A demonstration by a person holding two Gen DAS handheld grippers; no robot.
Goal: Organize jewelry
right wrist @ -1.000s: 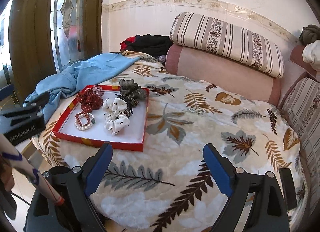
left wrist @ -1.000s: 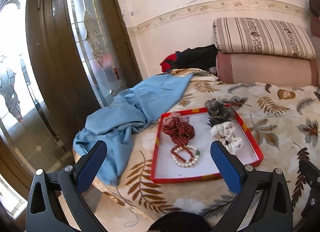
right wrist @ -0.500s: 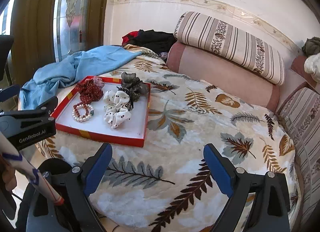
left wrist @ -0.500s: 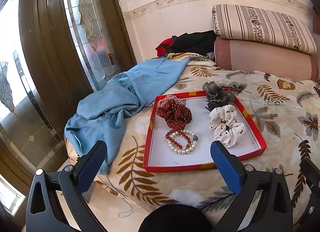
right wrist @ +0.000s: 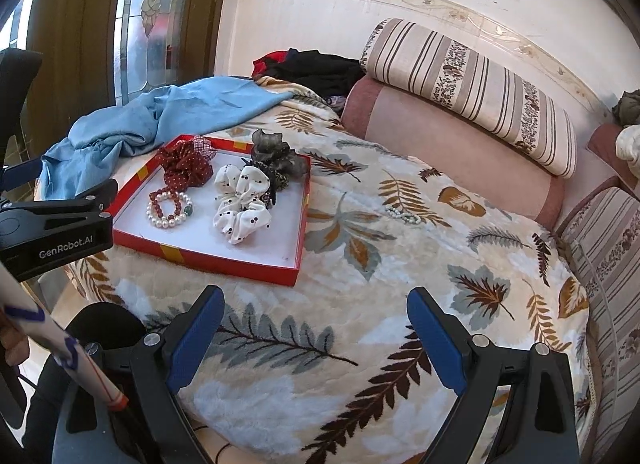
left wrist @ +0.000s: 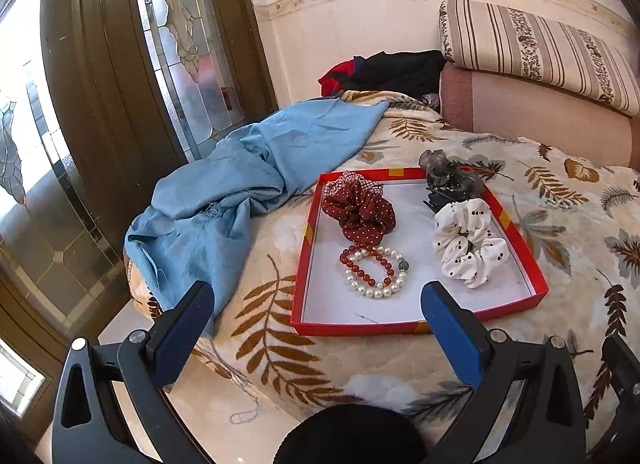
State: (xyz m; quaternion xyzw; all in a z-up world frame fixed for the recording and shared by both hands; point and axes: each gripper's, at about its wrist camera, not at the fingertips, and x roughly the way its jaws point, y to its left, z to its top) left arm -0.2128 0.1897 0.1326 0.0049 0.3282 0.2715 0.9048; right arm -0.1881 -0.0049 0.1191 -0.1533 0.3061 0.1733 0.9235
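Resting on the leaf-print blanket (right wrist: 360,264) near the bed's corner, the red tray (left wrist: 520,240) holds a dark red dotted scrunchie (left wrist: 360,209), a white dotted scrunchie (left wrist: 468,244), a grey scrunchie (left wrist: 448,175) at its far edge, and a pearl bracelet (left wrist: 374,270) lying overlapped with a red bead bracelet (left wrist: 360,260) near the tray's middle. Another pearl strand (right wrist: 404,215) lies loose on the blanket, well apart from the tray, and a blue cloth (left wrist: 240,187) is bunched beside the tray toward the glazed door. The left gripper (left wrist: 316,308) hangs just short of the tray's near rim and the right gripper (right wrist: 316,314) over bare blanket, each with its blue-padded jaws spread wide and nothing between them.
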